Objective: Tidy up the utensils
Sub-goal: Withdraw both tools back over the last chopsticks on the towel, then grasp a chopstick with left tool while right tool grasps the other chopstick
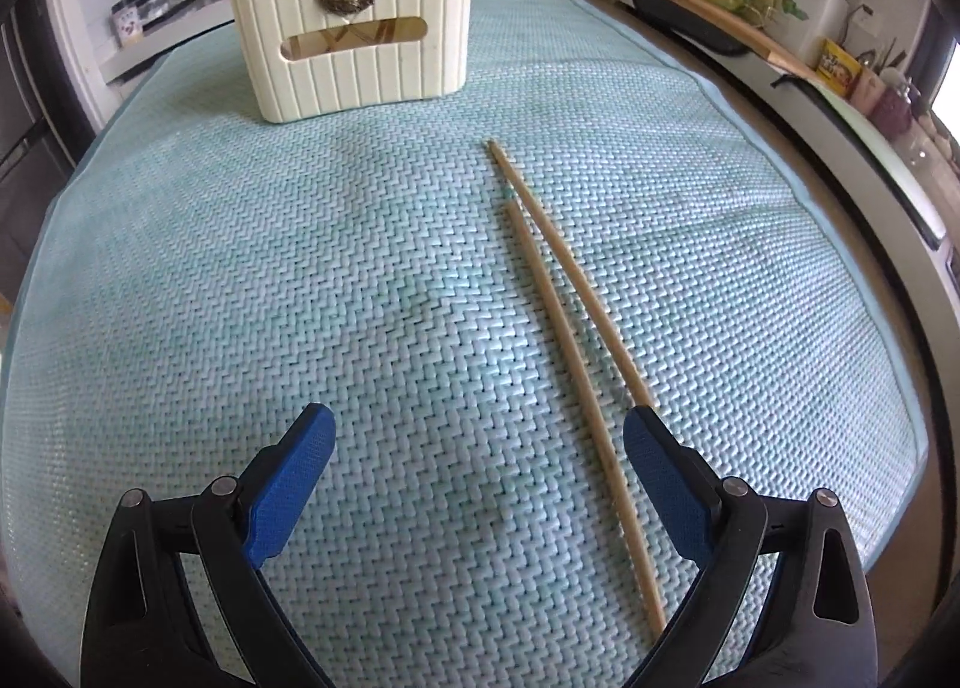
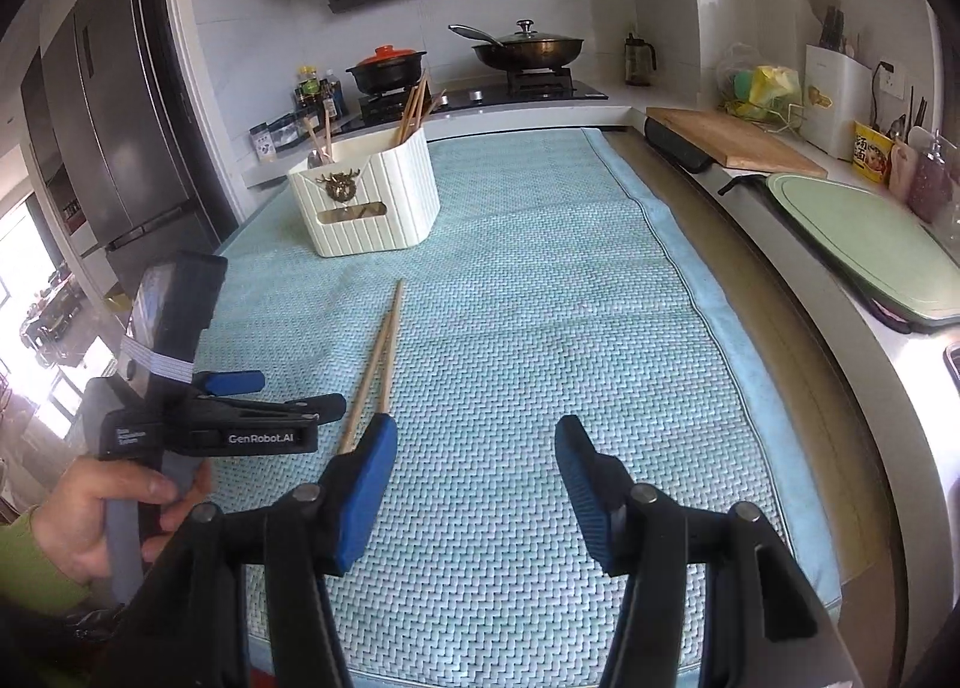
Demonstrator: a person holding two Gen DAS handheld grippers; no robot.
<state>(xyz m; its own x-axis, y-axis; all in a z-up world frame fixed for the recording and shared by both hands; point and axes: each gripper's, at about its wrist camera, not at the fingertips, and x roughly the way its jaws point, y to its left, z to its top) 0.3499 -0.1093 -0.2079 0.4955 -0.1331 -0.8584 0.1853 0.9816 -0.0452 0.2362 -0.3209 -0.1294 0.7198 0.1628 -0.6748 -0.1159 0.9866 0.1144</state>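
Two wooden chopsticks [image 1: 564, 322] lie side by side on the woven light-blue mat [image 1: 300, 268]; they also show in the right wrist view [image 2: 375, 364]. A cream ribbed utensil holder [image 1: 354, 27] with a brass emblem stands at the mat's far end, with several chopsticks in it; it also shows in the right wrist view [image 2: 366, 196]. My left gripper [image 1: 480, 448] is open and empty, low over the mat, its right finger beside the chopsticks' near ends. My right gripper [image 2: 474, 448] is open and empty, to the right of the chopsticks. The left gripper's body [image 2: 198, 418] shows in the right wrist view.
A stove with a wok [image 2: 528, 48] and a red-lidded pot [image 2: 387, 66] is behind the holder. A wooden cutting board [image 2: 732, 144] and a green board [image 2: 864, 250] lie on the counter to the right. A fridge [image 2: 114, 117] stands at the left.
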